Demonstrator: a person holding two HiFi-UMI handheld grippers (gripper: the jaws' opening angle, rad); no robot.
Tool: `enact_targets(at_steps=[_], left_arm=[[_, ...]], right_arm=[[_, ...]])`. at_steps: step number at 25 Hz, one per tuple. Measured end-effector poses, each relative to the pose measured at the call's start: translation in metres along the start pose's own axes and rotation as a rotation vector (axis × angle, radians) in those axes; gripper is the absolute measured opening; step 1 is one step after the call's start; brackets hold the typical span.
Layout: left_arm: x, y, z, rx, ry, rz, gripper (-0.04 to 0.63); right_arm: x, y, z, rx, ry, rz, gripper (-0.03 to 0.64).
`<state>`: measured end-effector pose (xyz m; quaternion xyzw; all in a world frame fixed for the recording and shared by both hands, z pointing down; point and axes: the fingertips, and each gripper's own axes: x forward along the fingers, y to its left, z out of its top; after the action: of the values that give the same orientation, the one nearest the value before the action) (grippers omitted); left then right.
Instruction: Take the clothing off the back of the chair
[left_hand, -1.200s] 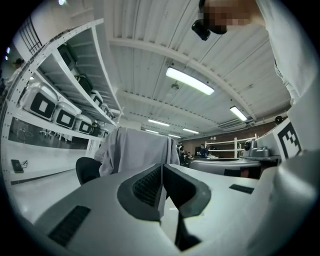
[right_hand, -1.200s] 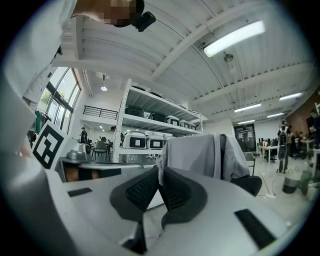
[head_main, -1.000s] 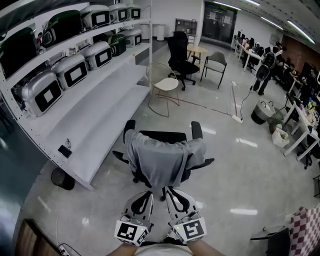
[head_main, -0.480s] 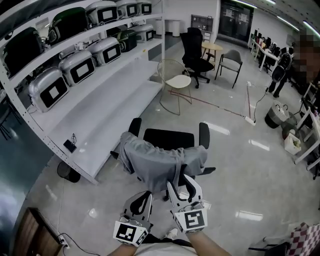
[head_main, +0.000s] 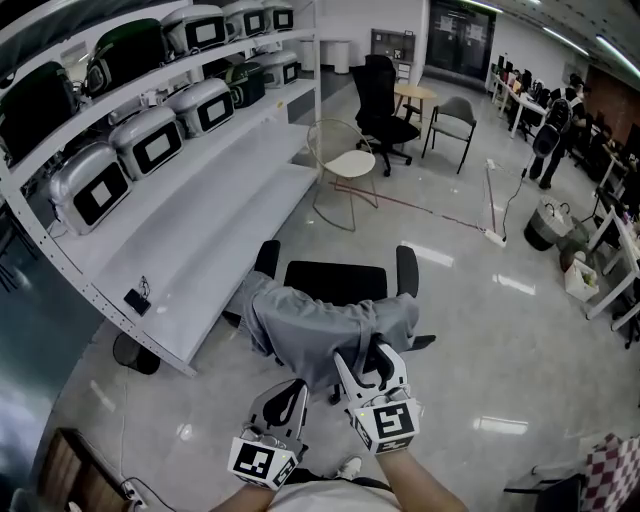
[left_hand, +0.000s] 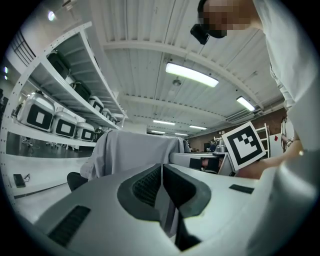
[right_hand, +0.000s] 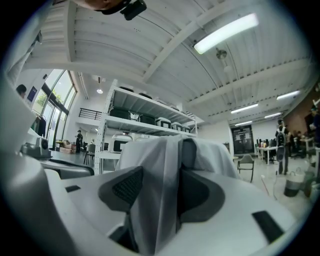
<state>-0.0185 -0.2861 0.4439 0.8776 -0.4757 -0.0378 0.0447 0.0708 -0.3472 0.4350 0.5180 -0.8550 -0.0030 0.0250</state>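
Clothing (head_main: 325, 335) — grey, over black chair (head_main: 335, 282)

L gripper (head_main: 292, 388) shut, R gripper (head_main: 370, 352) wide apart.
Both level; R jaws have just been opening, grey cloth (right_hand: 160, 165) between, unpinched.

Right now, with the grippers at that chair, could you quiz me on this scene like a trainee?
1. True or false: the grey garment is draped over the back of the black chair.
2. Which gripper's jaws stand apart? A left gripper B right gripper C both
3. What lies between the right gripper's jaws?
Key: 1 true. 2 B, jaws just been opening; the left gripper is shut. 3 The grey garment's fabric.
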Motion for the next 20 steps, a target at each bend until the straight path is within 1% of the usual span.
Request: enact_targets(at_steps=[4, 7, 9, 10, 14, 20], left_arm=[[-0.002, 0.01, 0.0, 0.001, 0.007, -0.014, 0.02], [-0.003, 0.016, 0.002, -0.004, 0.009, -0.021, 0.02], [-0.004, 0.019, 0.003, -0.006, 0.008, -0.026, 0.02], [-0.004, 0.021, 0.003, -0.006, 0.006, -0.027, 0.02], [-0.005, 0.027, 0.005, -0.013, -0.004, -0.032, 0.02], [-0.005, 0.023, 0.006, -0.018, -0.015, -0.04, 0.02]], right_arm=[[0.004, 0.005, 0.003, 0.013, -0.008, 0.006, 0.221], [0.002, 0.01, 0.009, 0.007, -0.025, 0.006, 0.132], [0.0, 0.012, 0.012, 0.001, -0.038, 0.002, 0.046], [0.0, 0.012, 0.014, 0.004, -0.044, 0.005, 0.036], [-0.004, 0.018, 0.023, 0.019, -0.075, 0.036, 0.025], [-0.018, 0.027, 0.039, -0.002, -0.118, 0.048, 0.023]])
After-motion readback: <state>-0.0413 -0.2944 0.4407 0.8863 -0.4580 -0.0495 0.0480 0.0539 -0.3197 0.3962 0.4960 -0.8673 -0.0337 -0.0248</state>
